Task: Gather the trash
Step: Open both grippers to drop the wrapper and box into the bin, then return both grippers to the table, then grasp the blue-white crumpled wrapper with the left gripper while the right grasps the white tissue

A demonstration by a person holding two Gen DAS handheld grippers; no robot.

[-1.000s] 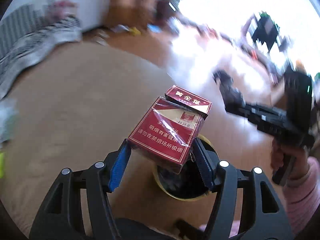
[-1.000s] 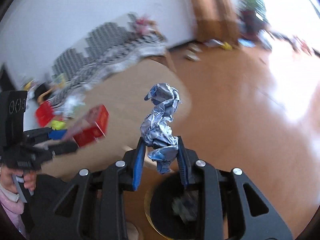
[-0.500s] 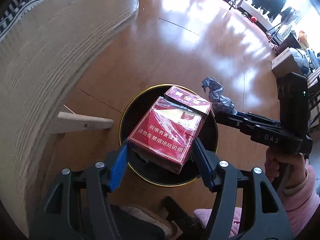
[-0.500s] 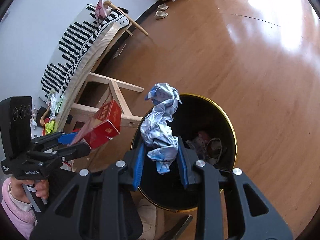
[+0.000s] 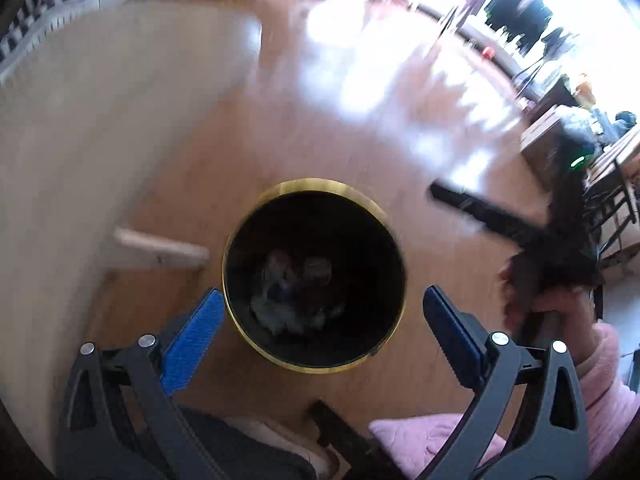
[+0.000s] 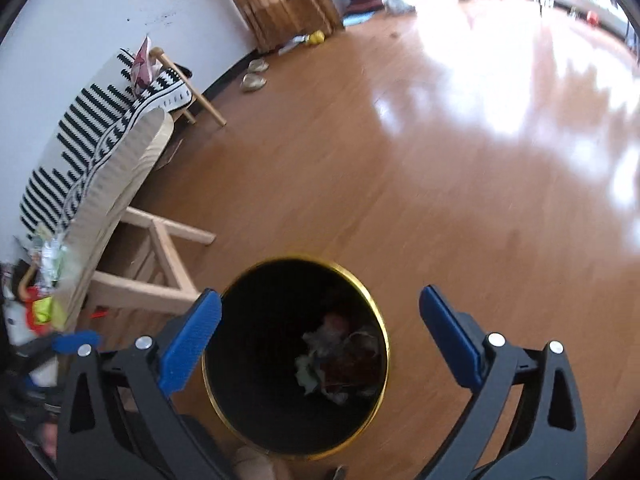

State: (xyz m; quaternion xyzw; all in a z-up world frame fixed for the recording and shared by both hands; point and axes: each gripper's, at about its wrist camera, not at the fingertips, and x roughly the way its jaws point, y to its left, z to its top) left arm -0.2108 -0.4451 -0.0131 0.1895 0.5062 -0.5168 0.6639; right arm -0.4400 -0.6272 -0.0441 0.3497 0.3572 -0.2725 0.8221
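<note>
Now the trash [image 6: 332, 360] lies crumpled at the bottom of the black, gold-rimmed bin [image 5: 316, 183], which stands on the wooden floor [image 6: 440, 184] just beside the bench [image 6: 120, 184]. Both hand-held grippers hang above its mouth: the left hand-held gripper [image 5: 318, 324] and the right hand-held gripper [image 6: 320, 328] have just been opening, their jaws wide with nothing between them. To finish the drop well, I would keep each one centred over the opening until the pieces settle, then lift straight up clear of the rim before turning for more. The right wrist view shows the bench legs, a striped cloth [image 6: 80, 136] and clutter at the far left. The left wrist view, blurred, alone shows the person's hand [image 5: 536, 300] and pink sleeve [image 5: 600, 376] gripping the other tool.
</note>
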